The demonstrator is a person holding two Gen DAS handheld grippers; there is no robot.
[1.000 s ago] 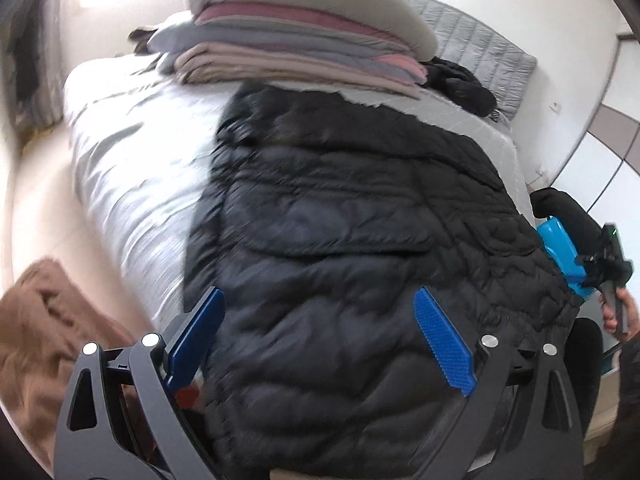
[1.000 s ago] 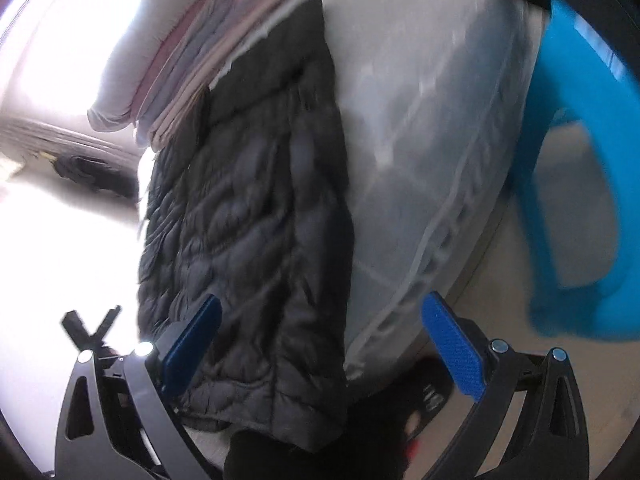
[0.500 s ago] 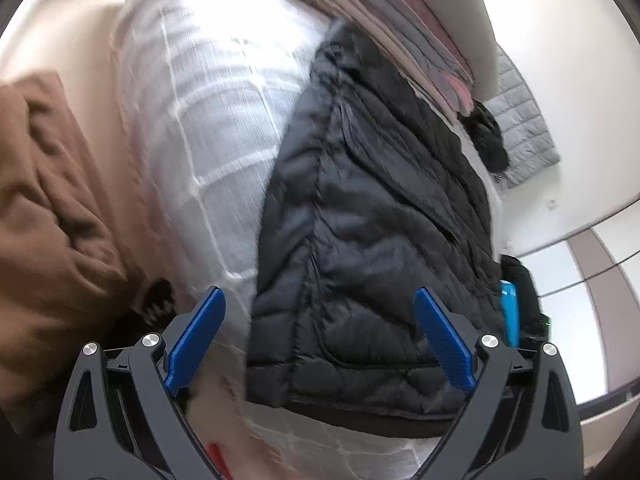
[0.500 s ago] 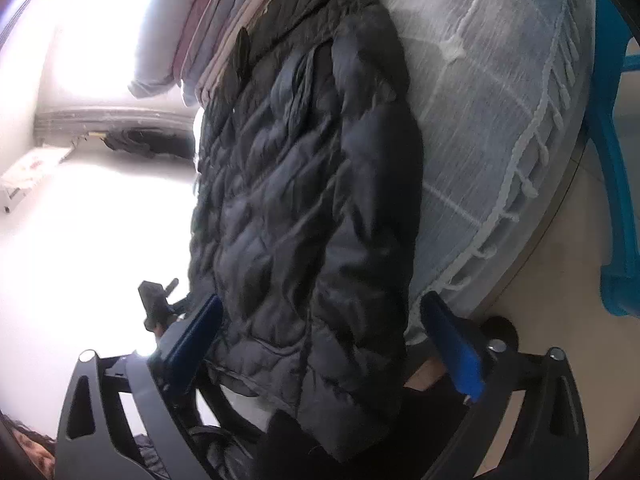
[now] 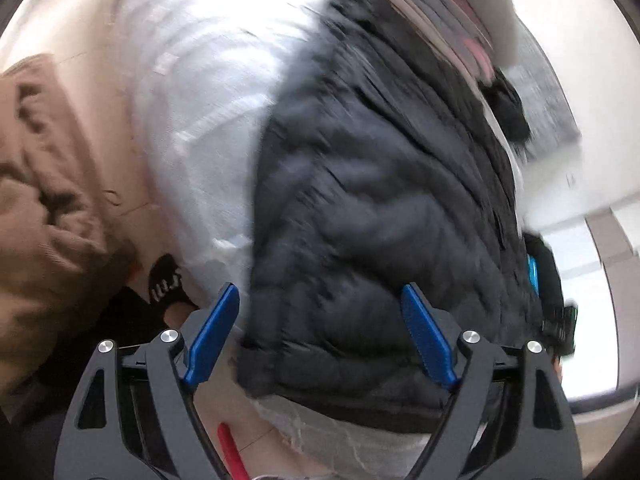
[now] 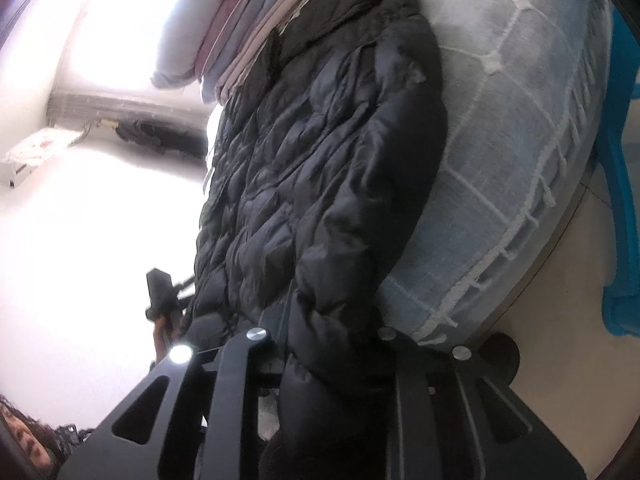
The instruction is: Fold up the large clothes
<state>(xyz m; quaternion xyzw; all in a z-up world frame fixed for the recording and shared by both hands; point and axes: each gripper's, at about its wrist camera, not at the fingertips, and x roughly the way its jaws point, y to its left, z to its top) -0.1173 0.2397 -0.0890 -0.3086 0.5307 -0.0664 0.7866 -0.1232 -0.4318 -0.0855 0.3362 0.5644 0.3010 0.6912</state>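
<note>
The right gripper (image 6: pixel 320 344) had just closed and pinched the near hem corner of the black puffer jacket (image 6: pixel 320 168). The left gripper (image 5: pixel 320 336), jaws wide but narrowing slightly, straddled the opposite hem corner ungripped. The jacket lay flat along the bed (image 5: pixel 200 100); stacked blankets (image 6: pixel 240 32) lay beyond. Step judged: securing the hem. Next: left closes, then both lift it toward the collar.

Black quilted jacket (image 5: pixel 380 208) on white-gridded grey bedspread (image 6: pixel 520 152).

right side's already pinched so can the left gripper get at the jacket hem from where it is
Probably yes: the left gripper is open, with the jacket hem lying between its fingers and nothing in front of it.
</note>
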